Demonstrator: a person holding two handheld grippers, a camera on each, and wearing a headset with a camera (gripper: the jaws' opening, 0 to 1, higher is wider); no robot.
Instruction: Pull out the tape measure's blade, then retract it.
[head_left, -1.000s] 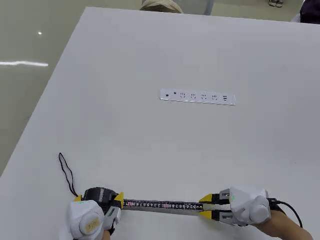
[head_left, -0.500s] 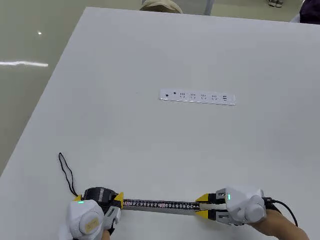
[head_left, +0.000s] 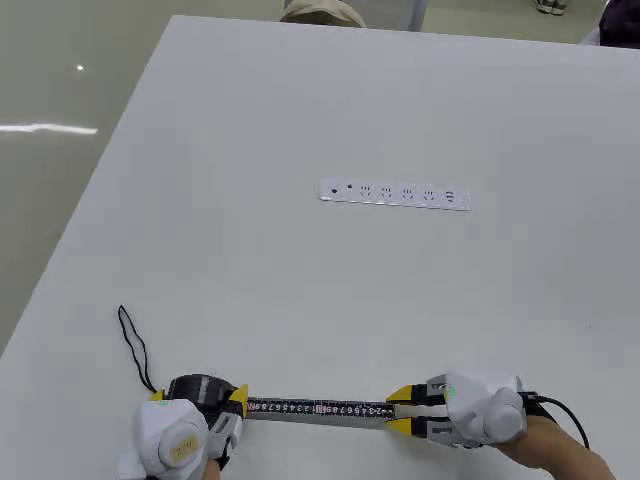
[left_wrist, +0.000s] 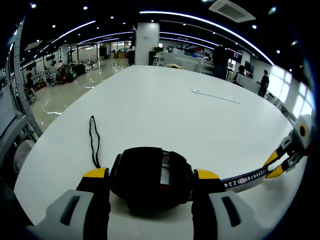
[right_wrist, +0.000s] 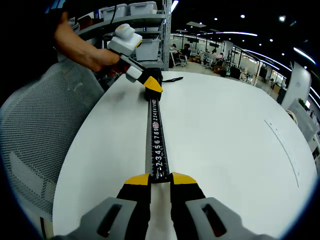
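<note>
Head view: left tongs (head_left: 197, 397) clasp case (head_left: 203, 386), right tongs (head_left: 399, 409) clasp blade (head_left: 318, 408).

On my worktop (head_left: 300, 100), the case (head_left: 200, 388) sits near left between my left fingers (head_left: 238, 397); the blade (head_left: 315, 408) stretches right to my right fingers (head_left: 402, 395). Strap (head_left: 131, 340) lies left, power strip (head_left: 394, 193) well behind.
</note>
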